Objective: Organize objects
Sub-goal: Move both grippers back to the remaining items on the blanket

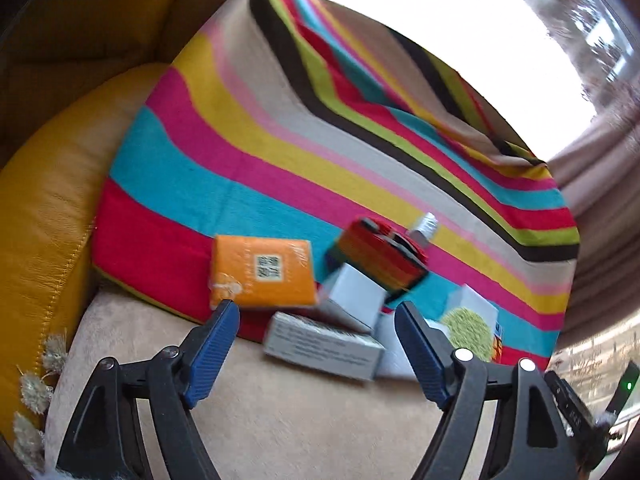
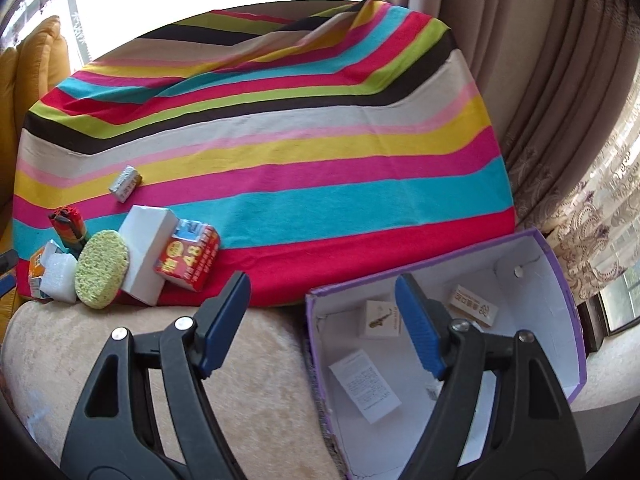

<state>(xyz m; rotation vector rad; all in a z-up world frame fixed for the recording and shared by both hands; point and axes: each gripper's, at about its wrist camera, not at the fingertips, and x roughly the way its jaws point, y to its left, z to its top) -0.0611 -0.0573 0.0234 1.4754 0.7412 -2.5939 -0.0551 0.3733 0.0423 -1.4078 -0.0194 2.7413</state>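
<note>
In the left wrist view my left gripper is open over a pile at the striped blanket's edge, with nothing between its pads. The pile holds an orange packet, a grey box, a white box, a red and black striped bundle and a green sponge. My right gripper is open and empty, its right finger above a purple box. Two small cartons and a white leaflet lie inside the box. To its far left I see the sponge and a red box.
A striped blanket covers the beige sofa seat. A small silver box lies alone on it. A yellow leather cushion bounds the left side, and curtains hang at the right.
</note>
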